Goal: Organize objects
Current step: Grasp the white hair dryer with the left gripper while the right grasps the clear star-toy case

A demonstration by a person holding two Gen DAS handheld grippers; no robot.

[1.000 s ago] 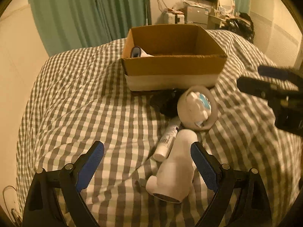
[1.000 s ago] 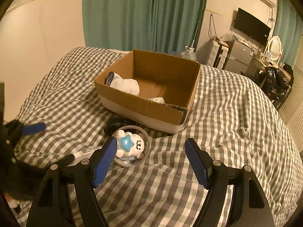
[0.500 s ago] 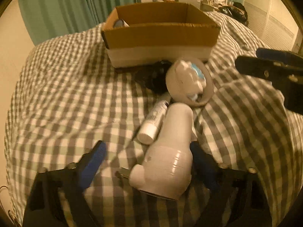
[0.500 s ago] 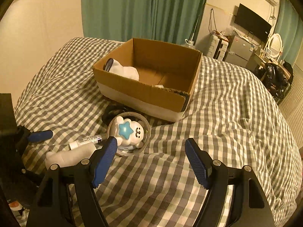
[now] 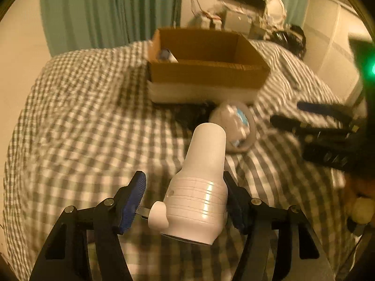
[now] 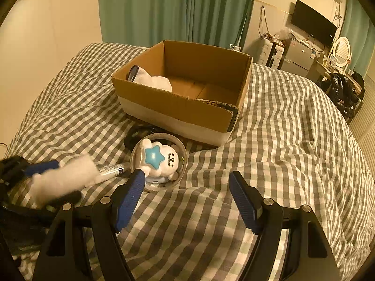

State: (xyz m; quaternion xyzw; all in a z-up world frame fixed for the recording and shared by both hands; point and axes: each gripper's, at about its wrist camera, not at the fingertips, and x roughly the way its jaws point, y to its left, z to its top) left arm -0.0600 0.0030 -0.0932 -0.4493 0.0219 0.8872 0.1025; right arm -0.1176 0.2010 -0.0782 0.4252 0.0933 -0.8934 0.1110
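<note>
left gripper (image 5: pixel 185 195): jaws closing around white plastic hair-dryer-shaped device (image 5: pixel 199 187), now further in than a second ago, left pad clear | right gripper (image 6: pixel 187 199): apart, empty, unchanged

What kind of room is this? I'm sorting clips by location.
Most likely a bedroom: a bed under a checked cover fills the view, with green curtains behind, and a wall-mounted TV and round vanity mirror beyond.

Bedspread (image 6: pixel 281 128): grey/white check. Box (image 6: pixel 178 107) on it: brown cardboard w/ pale band along base. Sock (image 6: pixel 153 80) inside box: white, dark cuff. Toy (image 6: pixel 161 161) just in front of box: white w/ blue star. Hairdryer (image 5: pixel 199 187): glossy white. Curtains (image 6: pixel 175 9) behind box: teal.
</note>
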